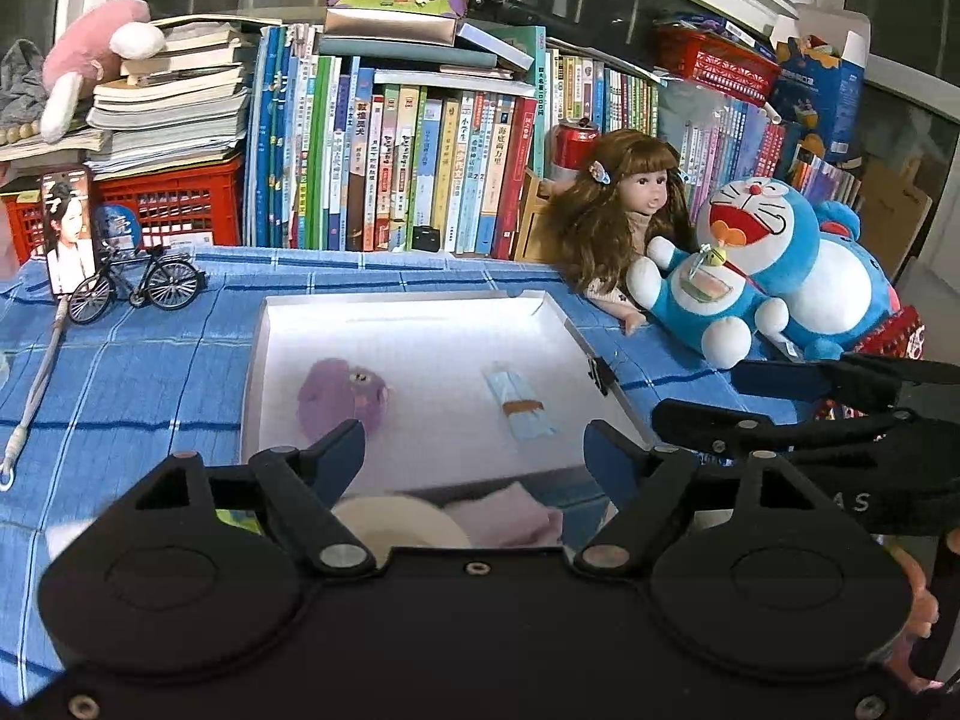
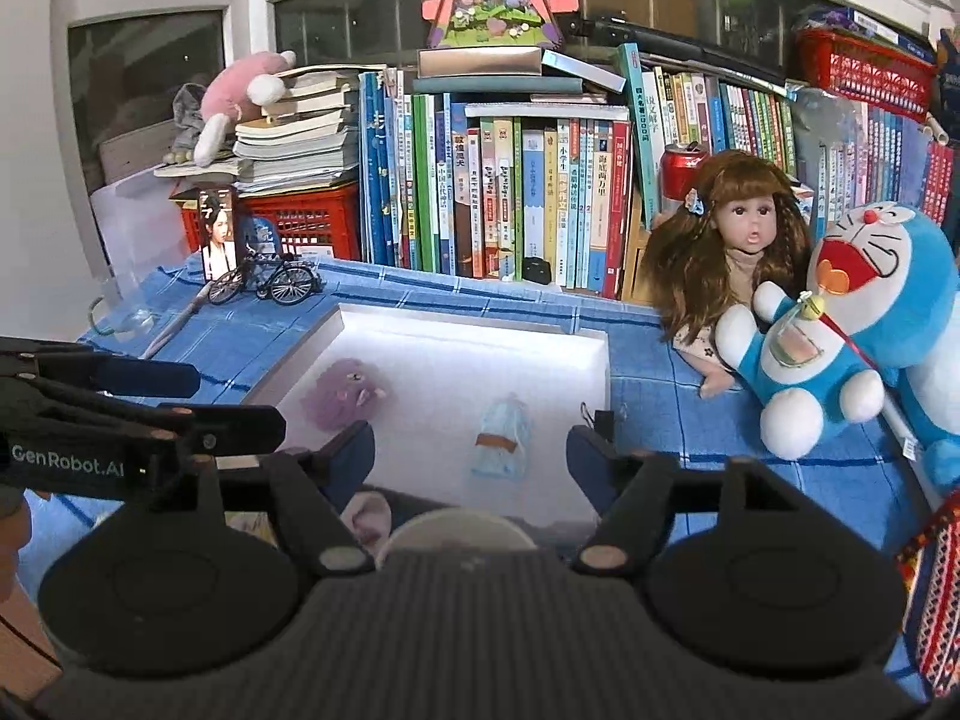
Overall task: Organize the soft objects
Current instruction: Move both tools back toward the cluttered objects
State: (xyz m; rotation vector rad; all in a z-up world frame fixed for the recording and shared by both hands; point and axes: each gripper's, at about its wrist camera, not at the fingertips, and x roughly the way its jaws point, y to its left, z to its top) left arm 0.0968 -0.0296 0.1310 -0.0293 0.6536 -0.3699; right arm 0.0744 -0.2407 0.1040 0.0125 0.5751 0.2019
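A shallow white tray (image 1: 408, 298) (image 2: 474, 324) lies on the blue checked cloth. Inside it are a purple plush (image 1: 342, 393) (image 2: 348, 390) on the left and a small light-blue soft packet with an orange band (image 1: 521, 408) (image 2: 503, 438) on the right. My left gripper (image 1: 474, 450) hangs open over the tray's near edge, with nothing between its fingers. My right gripper (image 2: 471, 450) is open and empty too, beside the left one. A pink cloth (image 1: 510, 516) (image 2: 369, 516) and a white round object (image 1: 402, 519) lie in front of the tray, partly hidden by the grippers.
A long-haired doll (image 1: 624, 204) and two blue cat plushes (image 1: 738, 258) sit right of the tray. A toy bicycle (image 1: 138, 285) and a photo card stand at the left. Upright books, red crates and a pink plush (image 1: 90, 54) line the back.
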